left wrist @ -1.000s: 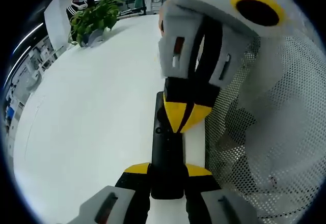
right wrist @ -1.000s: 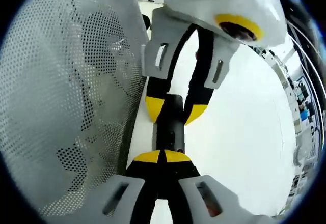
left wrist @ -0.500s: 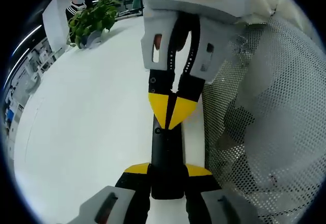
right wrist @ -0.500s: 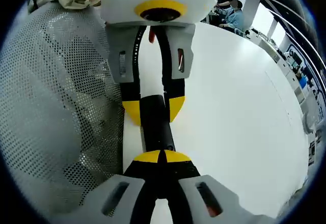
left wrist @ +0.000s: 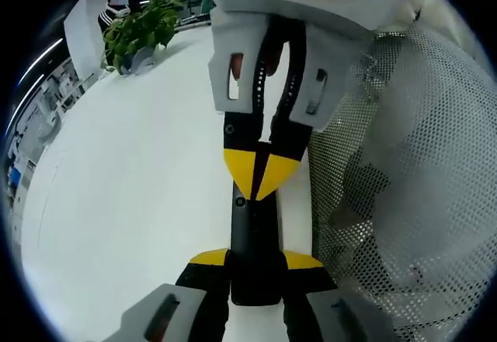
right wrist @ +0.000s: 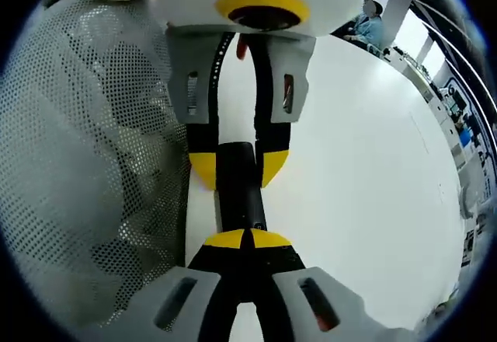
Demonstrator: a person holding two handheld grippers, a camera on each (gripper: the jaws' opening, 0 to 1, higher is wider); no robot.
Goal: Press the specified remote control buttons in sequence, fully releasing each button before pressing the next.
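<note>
Remote (left wrist: pixel 253 241), a long black bar, lies on the white table (left wrist: pixel 132 194) and both grippers meet on it. In the left gripper view the left gripper (left wrist: pixel 255 260) has its yellow-tipped jaws clamped on the near end of the remote, one jaw on each side. From above, the right gripper (left wrist: pixel 260 172) comes down with its two yellow tips pressed together into one point, and this point touches the top face of the remote near a small round button (left wrist: pixel 241 200). In the right gripper view the same scene shows from the other end: the right gripper (right wrist: pixel 247 239) has its jaws closed tip to tip on the remote (right wrist: pixel 238 190), and the left gripper (right wrist: pixel 238 167) grips the far end between its tips. Just beside the remote is a white mesh cover (left wrist: pixel 404 194) on the table edge. Far on the table stands a green plant (left wrist: pixel 144 27).
</note>
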